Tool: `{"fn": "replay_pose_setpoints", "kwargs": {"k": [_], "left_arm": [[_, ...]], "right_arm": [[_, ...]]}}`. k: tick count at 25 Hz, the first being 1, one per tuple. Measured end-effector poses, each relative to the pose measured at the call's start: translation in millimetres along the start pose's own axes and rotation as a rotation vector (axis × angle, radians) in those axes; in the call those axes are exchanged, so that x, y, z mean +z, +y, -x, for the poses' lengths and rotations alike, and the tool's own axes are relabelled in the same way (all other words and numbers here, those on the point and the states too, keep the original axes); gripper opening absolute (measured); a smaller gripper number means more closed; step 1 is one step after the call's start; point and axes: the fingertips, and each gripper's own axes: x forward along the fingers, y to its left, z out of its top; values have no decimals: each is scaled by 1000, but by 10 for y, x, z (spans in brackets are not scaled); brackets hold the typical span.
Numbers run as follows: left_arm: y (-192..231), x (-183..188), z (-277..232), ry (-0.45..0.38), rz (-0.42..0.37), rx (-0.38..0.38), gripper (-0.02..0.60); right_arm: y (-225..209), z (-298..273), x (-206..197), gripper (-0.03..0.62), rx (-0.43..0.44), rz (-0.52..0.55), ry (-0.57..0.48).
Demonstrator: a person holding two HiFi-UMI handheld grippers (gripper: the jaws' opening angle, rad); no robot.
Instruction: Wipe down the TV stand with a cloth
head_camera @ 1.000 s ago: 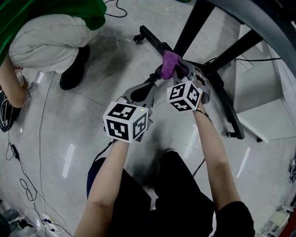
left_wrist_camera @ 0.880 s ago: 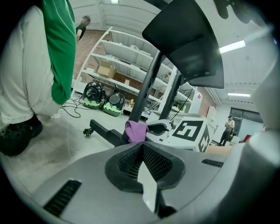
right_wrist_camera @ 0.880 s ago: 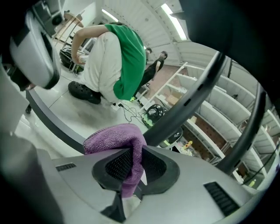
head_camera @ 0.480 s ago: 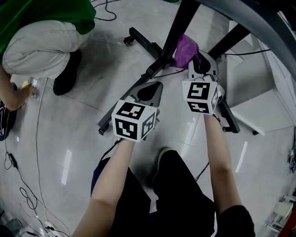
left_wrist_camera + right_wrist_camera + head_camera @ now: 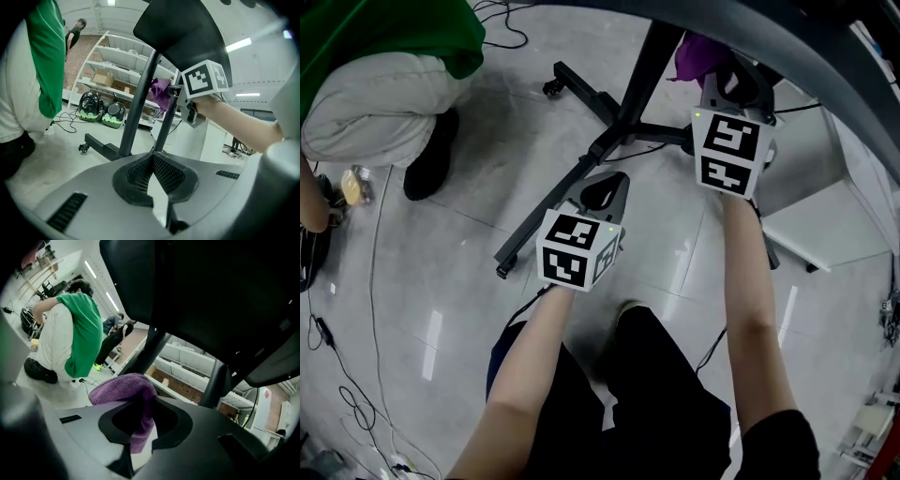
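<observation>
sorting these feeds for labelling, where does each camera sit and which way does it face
Head view: on the person's head, facing steeply down at the floor and TV stand; shows both arms, left gripper, right gripper.
Left gripper view: on the left gripper, facing along its shut jaws toward the stand's poles; the right gripper and arm show.
Right gripper view: on the right gripper, tilted upward along jaws clamping the purple cloth.
Shared: all three show stand and cloth.
</observation>
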Motion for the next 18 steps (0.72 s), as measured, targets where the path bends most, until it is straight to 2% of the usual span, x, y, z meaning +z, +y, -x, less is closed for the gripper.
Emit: {"fn": "replay_pose_setpoints", "kwargs": {"k": [4,7,12,18], "left_arm": [[102,7,64,-1,5,26,6],[153,-2,112,0,6,36,6],[237,11,172,3,-2,56,6],[270,22,257,1,-10,68,6]], "right_arm": [[-139,-135,328,69,-46,15,-49],[-172,-220,433,69,-57,8,-56],[-75,-331,462,69,-58,15,-50],[85,-287,337,69,-73,109,-19]]}}
